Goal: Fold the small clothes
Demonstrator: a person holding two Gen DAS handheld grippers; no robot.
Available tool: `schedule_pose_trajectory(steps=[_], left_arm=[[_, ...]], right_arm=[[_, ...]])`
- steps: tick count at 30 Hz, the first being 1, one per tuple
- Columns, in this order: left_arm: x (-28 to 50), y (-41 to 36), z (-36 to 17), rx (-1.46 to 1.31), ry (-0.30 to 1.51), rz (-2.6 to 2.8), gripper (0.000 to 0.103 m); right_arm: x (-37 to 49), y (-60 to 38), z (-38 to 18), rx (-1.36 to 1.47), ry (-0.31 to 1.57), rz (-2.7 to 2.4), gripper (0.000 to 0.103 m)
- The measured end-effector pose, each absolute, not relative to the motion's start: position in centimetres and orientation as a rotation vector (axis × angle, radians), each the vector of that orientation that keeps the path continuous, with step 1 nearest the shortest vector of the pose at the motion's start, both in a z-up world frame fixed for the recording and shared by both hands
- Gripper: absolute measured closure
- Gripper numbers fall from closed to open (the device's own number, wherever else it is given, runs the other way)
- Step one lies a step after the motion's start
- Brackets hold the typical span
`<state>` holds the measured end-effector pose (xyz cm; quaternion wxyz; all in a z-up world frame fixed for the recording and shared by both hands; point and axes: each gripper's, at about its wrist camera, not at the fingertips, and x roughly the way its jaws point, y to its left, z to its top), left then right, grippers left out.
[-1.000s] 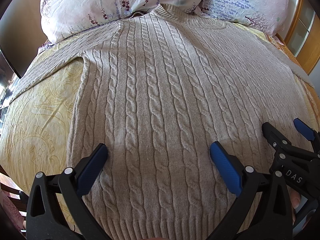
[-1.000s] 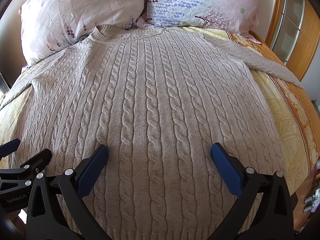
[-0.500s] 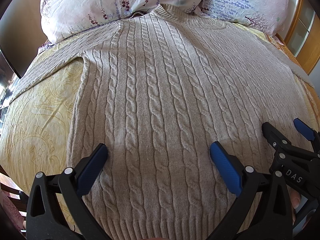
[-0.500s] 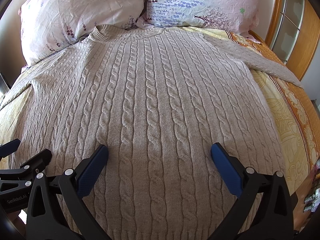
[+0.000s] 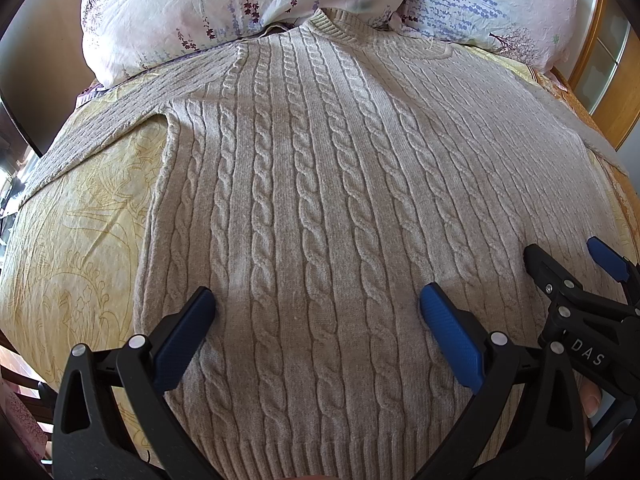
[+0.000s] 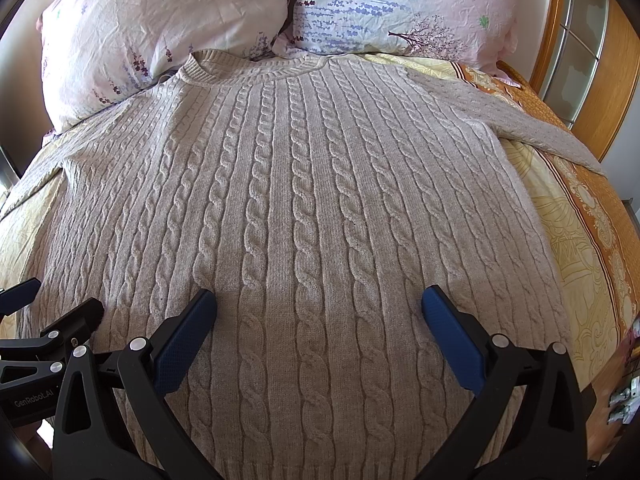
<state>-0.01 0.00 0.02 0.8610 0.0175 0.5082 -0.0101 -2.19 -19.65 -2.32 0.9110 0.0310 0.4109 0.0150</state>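
Bed [image 5: 72, 240] under a yellow patterned cover fills both views, two floral pillows [image 6: 168, 28] propped at the head edge, wooden frame along the right edge. Sweater [image 5: 320, 200] lies flat on its back across the middle of the bed, collar touching the pillows at the head edge, ribbed hem at the foot edge nearest the cameras; spread out this way, I judge, so a fold can start from a smooth base. Beige cable knit, thick, vertical rope columns running collar to hem, body unwrinkled, no fold made yet. Left sleeve [image 5: 100, 128] angles out toward the left edge, right sleeve [image 6: 532, 120] toward the right edge, both lying straight. Left tongs [image 5: 316, 308] hang spread wide just above the lower body of the sweater, nothing between the blue pads. Right tongs [image 6: 318, 308] likewise spread wide and empty, close beside the left pair near the foot edge. Likely both are poised over the hem side to begin; sleeves probably need bringing in first.
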Motion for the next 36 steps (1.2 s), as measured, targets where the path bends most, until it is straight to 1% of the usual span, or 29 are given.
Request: schedule_pose_trajectory(steps=[30,36], left_arm=[[0.27,-0.16,0.13,0.038,1.077,-0.018,0.002],[0.14,0.03,0.16,0.029,1.066,-0.012,0.002]], right_arm=[[-2.01,-19.61,-2.09,0.059,0.858,0.042,0.001],[-2.47,-19.8,-2.02,0.048,0.807,0.072,0.001]])
